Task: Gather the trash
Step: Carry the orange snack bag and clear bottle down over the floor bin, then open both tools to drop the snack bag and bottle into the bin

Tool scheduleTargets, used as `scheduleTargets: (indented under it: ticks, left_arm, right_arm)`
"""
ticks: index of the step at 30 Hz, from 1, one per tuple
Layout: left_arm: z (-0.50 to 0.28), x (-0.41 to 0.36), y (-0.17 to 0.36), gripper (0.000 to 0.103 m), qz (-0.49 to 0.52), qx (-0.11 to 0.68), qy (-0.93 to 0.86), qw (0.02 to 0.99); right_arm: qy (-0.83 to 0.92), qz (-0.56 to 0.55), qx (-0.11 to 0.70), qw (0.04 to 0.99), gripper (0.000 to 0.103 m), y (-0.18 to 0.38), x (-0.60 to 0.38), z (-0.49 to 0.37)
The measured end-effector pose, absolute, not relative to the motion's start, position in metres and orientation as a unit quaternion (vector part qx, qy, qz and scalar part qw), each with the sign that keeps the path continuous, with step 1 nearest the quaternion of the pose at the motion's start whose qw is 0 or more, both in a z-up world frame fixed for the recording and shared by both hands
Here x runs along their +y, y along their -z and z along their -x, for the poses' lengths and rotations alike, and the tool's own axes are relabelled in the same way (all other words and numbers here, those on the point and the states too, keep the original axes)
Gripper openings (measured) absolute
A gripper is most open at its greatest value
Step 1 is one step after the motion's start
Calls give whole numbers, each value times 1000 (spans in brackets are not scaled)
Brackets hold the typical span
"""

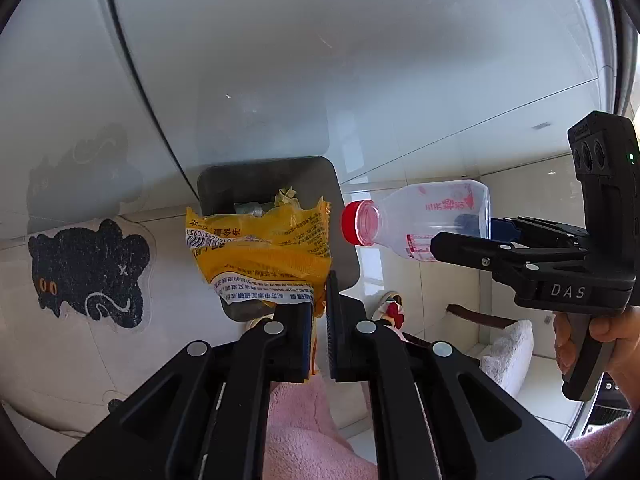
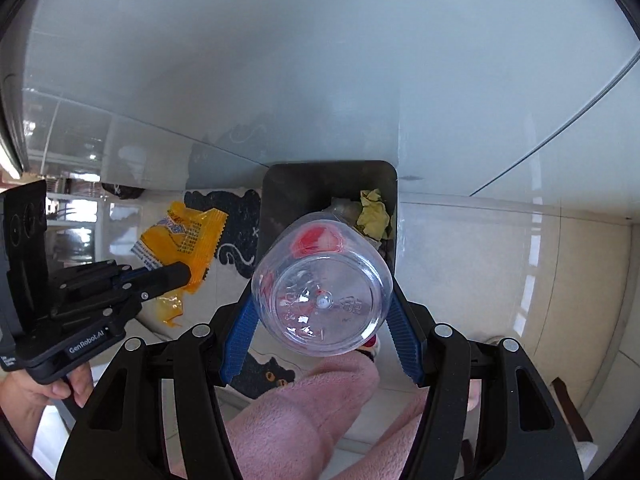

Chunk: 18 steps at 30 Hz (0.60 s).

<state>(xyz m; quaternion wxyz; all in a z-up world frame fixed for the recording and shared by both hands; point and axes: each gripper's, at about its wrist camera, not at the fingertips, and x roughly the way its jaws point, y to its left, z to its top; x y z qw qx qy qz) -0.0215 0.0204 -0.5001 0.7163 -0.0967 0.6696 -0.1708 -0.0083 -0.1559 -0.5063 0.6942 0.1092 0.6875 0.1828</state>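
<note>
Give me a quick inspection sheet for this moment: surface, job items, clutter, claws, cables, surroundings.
Surface: pale glossy floor tiles; glass tabletop edge above.
Job's things: yellow snack wrapper, clear plastic bottle with red cap, dark trash bin below both, already holding crumpled yellow paper.
Clutter: black cat-shaped mat on the floor beside the bin.
Claws: left claw shut on the wrapper; right claw gripping the bottle's body, cap pointing down towards the bin.
Cables: nothing seen.
Surroundings: person's pink fleece legs, slipper, hands on both handles.
</note>
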Motion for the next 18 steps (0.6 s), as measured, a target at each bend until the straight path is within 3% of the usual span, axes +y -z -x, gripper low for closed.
scheduleTargets:
  ticks: [4,8,10,14,18]
  left_arm:
    - [7,18,526,8,91,683,169,705]
    - [0,15,541,20,82,692,172,696]
    - [-1,15,544,21,70,694,169,697]
    - [-2,21,547,42,75,701,165,690]
    - [-1,26,548,45,71,707,160,685]
  right_arm:
    - [-177,-122,702,679,62,533,-149,1]
    - [-169,-130,715,666,62,554,-146,-5]
    - [-165,-138,720,660,62,558,-145,-9]
    - [-164,-161,730,644,62,572,-143,-20]
    - [-170,-176,742,624,67,582,-135,-27]
